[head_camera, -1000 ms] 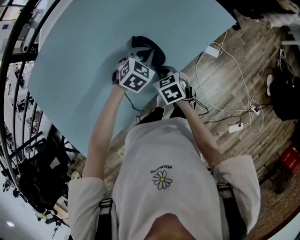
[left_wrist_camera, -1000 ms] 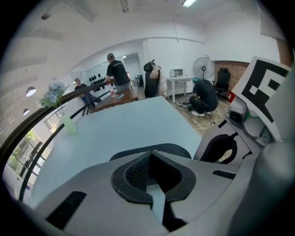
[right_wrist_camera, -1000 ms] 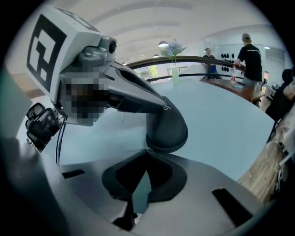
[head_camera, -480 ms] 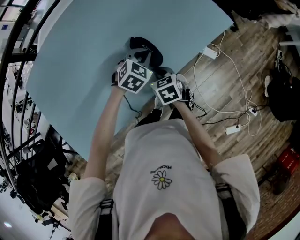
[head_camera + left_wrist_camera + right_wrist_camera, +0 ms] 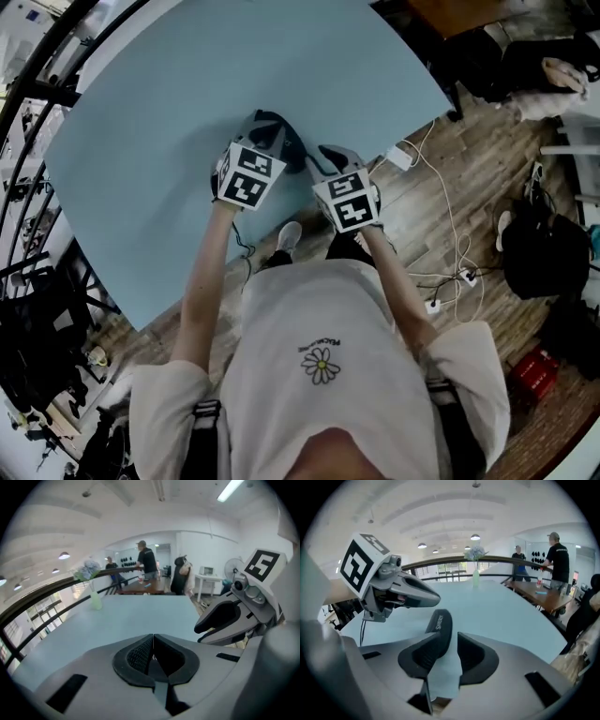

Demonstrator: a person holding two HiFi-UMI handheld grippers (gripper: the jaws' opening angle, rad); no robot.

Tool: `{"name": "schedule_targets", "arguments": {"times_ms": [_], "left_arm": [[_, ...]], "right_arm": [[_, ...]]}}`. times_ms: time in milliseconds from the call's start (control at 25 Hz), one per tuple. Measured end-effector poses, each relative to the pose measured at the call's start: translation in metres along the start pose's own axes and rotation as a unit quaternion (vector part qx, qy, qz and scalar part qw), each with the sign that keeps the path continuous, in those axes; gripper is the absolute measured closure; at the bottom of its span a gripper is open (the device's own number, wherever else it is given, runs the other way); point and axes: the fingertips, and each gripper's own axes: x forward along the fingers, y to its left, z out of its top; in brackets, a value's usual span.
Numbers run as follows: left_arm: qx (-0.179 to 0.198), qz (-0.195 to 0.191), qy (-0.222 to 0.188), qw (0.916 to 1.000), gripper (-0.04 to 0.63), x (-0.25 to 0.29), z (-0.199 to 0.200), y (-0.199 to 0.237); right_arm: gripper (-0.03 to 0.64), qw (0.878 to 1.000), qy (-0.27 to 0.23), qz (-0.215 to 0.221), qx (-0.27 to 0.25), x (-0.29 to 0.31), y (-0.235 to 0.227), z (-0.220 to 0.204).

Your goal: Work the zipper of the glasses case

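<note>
The dark glasses case (image 5: 279,141) lies on the light blue table (image 5: 169,112) near its front edge. In the right gripper view the case (image 5: 440,620) lies flat just beyond my left pad, and neither pad presses on it. My right gripper (image 5: 451,646) has its jaws opening, with bare table between them. In the head view the right gripper (image 5: 336,155) stands to the right of the case. My left gripper (image 5: 153,654) is shut, pad against pad, and I see nothing held. The left gripper (image 5: 258,127) hovers at the case's left side; the case is hidden in its own view.
White adapters and cables (image 5: 450,225) lie on the wooden floor right of the table. Dark bags (image 5: 544,253) sit further right. A vase of flowers (image 5: 476,576) stands at the table's far side. People (image 5: 146,562) stand by a distant brown table.
My right gripper has come off the case, moved a little to the right and opened. The left gripper stays at the case. The head view has shifted.
</note>
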Motion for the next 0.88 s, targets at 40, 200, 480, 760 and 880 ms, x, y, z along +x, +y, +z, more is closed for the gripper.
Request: {"name": "schedule_targets", "arguments": {"times_ms": [40, 200, 480, 760, 880], "left_arm": [[-0.021, 0.018, -0.024, 0.9993, 0.581, -0.008, 0.015, 0.008], [-0.089, 0.095, -0.127, 0.9833, 0.581, -0.055, 0.069, 0.030], [-0.165, 0.260, -0.297, 0.9038, 0.581, -0.166, 0.126, 0.072], [-0.180, 0.343, -0.364, 0.8470, 0.581, -0.236, 0.125, 0.079], [-0.166, 0.365, -0.367, 0.8393, 0.581, -0.246, 0.124, 0.077]], "right_arm": [[0.511, 1.000, -0.015, -0.005, -0.015, -0.005, -0.012, 0.016], [0.537, 0.994, -0.091, -0.027, -0.059, -0.033, -0.044, 0.087], [0.605, 0.955, -0.276, -0.041, -0.106, -0.088, -0.061, 0.208], [0.607, 0.924, -0.364, -0.034, -0.110, -0.128, -0.059, 0.238], [0.609, 0.924, -0.366, -0.028, -0.102, -0.128, -0.062, 0.233]]}}
